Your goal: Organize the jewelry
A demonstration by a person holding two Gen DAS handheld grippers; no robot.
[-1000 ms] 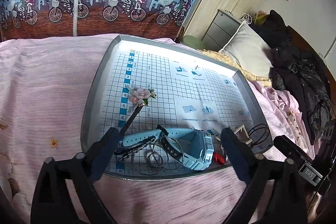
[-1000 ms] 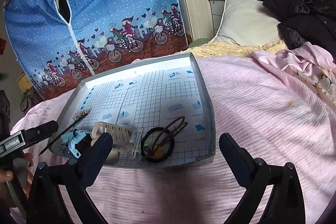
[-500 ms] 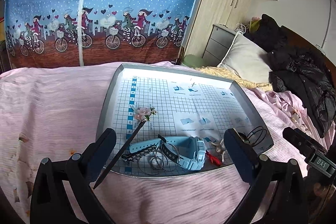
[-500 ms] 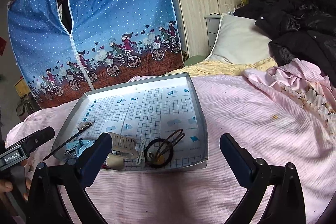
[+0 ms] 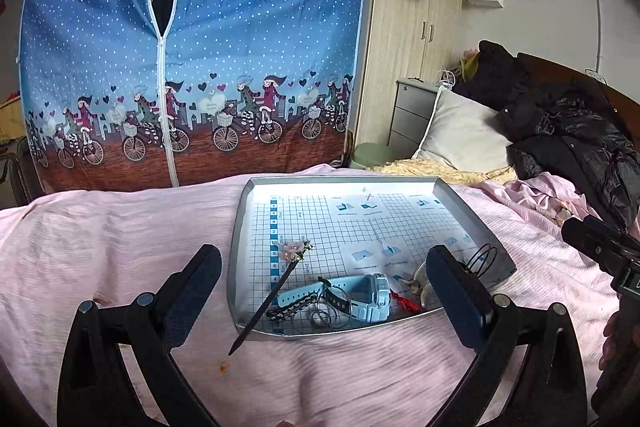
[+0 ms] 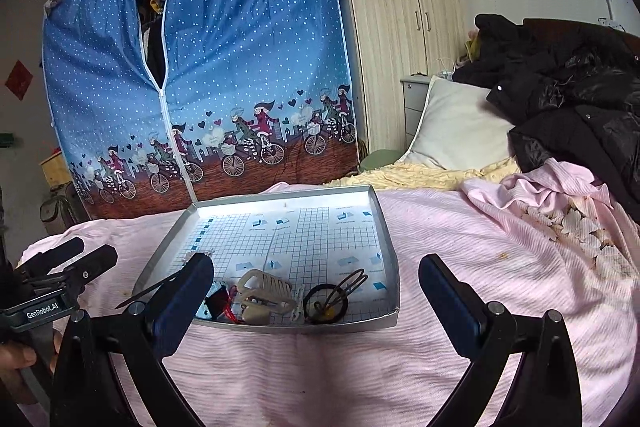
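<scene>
Pink ribbed bedspread (image 5: 120, 247) across the bed, blue polka-dot fabric wardrobe with cyclists (image 5: 192, 47) behind, and one shallow grey metal tray lined with gridded paper (image 5: 460, 203) sitting on the covers. Near edge of the tray, there's the jewelry: one pale blue wristwatch (image 5: 360, 297), one black hair stick topped with a pink flower (image 5: 276, 283) poking out over the rim, one studded black hair clip (image 5: 290, 309), thin silver hoops (image 5: 324, 315), one red charm (image 5: 406, 303). Right camera adds one cream claw clip (image 6: 264, 295) and one black hair tie (image 6: 324, 303). Left gripper (image 5: 324, 291) hangs short of the tray, jaws spread wide, nothing between them. Right gripper (image 6: 316, 303) likewise, jaws wide apart and empty
</scene>
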